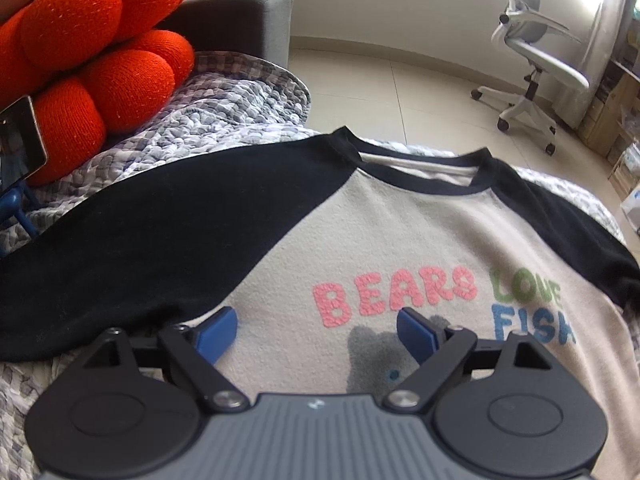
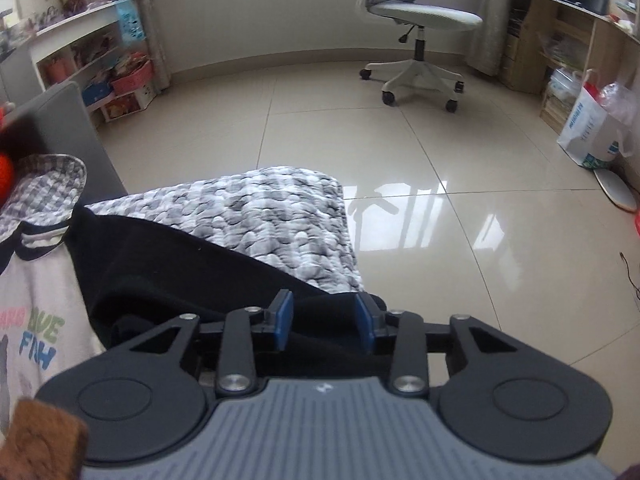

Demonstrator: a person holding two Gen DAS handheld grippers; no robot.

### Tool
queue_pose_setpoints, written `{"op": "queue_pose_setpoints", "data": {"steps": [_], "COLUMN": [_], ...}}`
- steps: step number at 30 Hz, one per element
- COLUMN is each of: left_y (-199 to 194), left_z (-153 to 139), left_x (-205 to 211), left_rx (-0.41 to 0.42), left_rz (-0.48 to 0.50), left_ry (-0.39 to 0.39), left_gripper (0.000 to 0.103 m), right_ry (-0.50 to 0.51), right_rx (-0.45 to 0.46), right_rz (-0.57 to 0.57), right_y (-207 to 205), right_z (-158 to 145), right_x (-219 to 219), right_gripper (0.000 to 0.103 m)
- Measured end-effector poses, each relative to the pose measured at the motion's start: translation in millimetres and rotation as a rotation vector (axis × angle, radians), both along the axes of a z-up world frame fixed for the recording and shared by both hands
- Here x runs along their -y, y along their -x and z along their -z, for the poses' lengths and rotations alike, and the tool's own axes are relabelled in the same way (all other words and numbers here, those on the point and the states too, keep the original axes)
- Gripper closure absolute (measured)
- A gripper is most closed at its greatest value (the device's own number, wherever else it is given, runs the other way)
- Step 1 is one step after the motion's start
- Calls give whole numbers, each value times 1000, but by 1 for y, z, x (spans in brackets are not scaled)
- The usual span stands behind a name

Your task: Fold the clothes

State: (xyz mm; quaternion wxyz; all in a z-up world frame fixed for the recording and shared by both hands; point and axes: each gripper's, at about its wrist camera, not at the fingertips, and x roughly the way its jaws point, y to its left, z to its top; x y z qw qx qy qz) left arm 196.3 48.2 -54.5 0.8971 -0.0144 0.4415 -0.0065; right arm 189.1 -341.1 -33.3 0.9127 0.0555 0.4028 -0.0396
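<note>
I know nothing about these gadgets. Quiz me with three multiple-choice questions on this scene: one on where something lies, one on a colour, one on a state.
1. Where does the shirt lie?
A. on the quilted blanket
B. on the office chair
C. on the tiled floor

2. What colour is the word BEARS?
A. blue
B. pink
C. green

3. How does the left gripper stand?
A. shut on a sleeve
B. shut on the collar
C. open above the shirt's front

Answers:
1. A, grey patterned quilt shows all round the shirt.
2. B, the fuzzy letters are pink beside green and blue words.
3. C, its blue fingers stand wide apart with bare cream fabric between.
</note>
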Motion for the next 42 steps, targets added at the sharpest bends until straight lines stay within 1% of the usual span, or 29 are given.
{"op": "queue_pose_setpoints", "data": {"steps": [5, 7, 13, 14, 15, 18, 22, 23, 24, 25, 32, 34, 35, 36, 37, 38, 39, 40, 41, 42], "left_y": [-2, -3, -4, -4, -5, -5, -4, -4, -4, -4, -3, -4, -3, -3, -2, -2, -2, -2, -3, -4], "left_z": [-1, -1, -2, -2, -2, -1, -1, -1, -1, -1, -1, 0, 0, 0, 1, 1, 1, 1, 1, 1], "left_x": [-5, -8, -8, -8, -7, -5, -6, -6, -6, -6, -8, -7, -6, -5, -5, -5, -5, -6, -6, -7], "left_rx": [4, 5, -2, -3, -4, -6, -6, -6, -6, -6, -14, -16, -16, -15, -15, -15, -14, -15, -15, -16], "left_rz": [-14, -19, -17, -18, -18, -15, -5, -3, -1, 2, 17, 23, 29, 36, 42, 48, 51, 52, 48, 45], "left_ry": [27, 37, 37, 38, 36, 27, 24, 23, 23, 22, 23, 15, 5, -6, -12, -18, -18, -16, -13, -10], "left_gripper": [15, 15, 15, 15, 15, 15, 15, 15, 15, 15, 15, 15, 15, 15, 15, 15, 15, 15, 15, 15], "right_ry": [-19, -25, 156, 166, 183, 262, 234, 227, 220, 213, 167, 217, 228, 225, 207, 179, 152, 130, 107, 85], "right_rx": [-29, -37, 8, 5, -7, -35, -39, -40, -41, -42, -54, -148, -185, -197, -187, -156, -126, -103, -79, -56], "right_rz": [-68, -143, -476, -509, -520, -505, -497, -495, -493, -491, -478, -509, -529, -553, -564, -553, -537, -471, -404, -338], "right_y": [-8, -7, 27, 30, 29, 17, 21, 22, 23, 24, 30, 28, 28, 29, 31, 34, 36, 32, 29, 25], "right_z": [11, 11, 1, 4, 10, 28, 17, 14, 11, 8, -10, 10, 18, 21, 17, 11, 5, 3, 0, -2], "right_x": [-11, -21, -63, -65, -67, -73, -69, -68, -67, -66, -59, -64, -67, -67, -63, -54, -45, -32, -18, -4], "right_gripper": [65, 64, 64, 64, 64, 64, 66, 78, 93, 100, 100, 100, 99, 99, 95, 94, 88, 66, 55, 55]}}
